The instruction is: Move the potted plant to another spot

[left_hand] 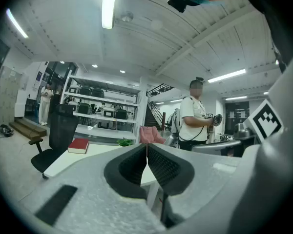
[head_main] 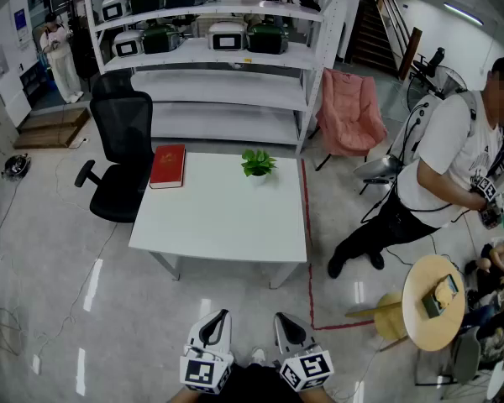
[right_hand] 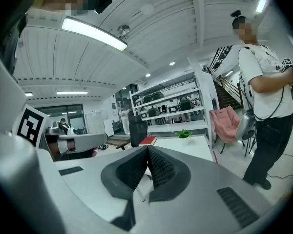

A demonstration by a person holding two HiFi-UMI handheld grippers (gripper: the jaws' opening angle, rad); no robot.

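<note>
A small green potted plant [head_main: 258, 164] in a white pot stands near the far edge of the white table [head_main: 227, 225]. It shows small and far off as the plant [left_hand: 125, 142] in the left gripper view and as the plant [right_hand: 184, 133] in the right gripper view. My left gripper [head_main: 219, 319] and right gripper [head_main: 283, 321] hang side by side at the bottom of the head view, well short of the table's near edge. Both are shut with nothing between the jaws, as the left gripper [left_hand: 146, 152] and right gripper [right_hand: 147, 152] show close up.
A red book [head_main: 168, 165] lies at the table's far left corner. A black office chair [head_main: 118, 154] stands left of the table, white shelving [head_main: 214, 53] behind it, a pink chair [head_main: 349, 112] to the right. A person [head_main: 441, 170] stands right, by a round wooden table [head_main: 437, 305].
</note>
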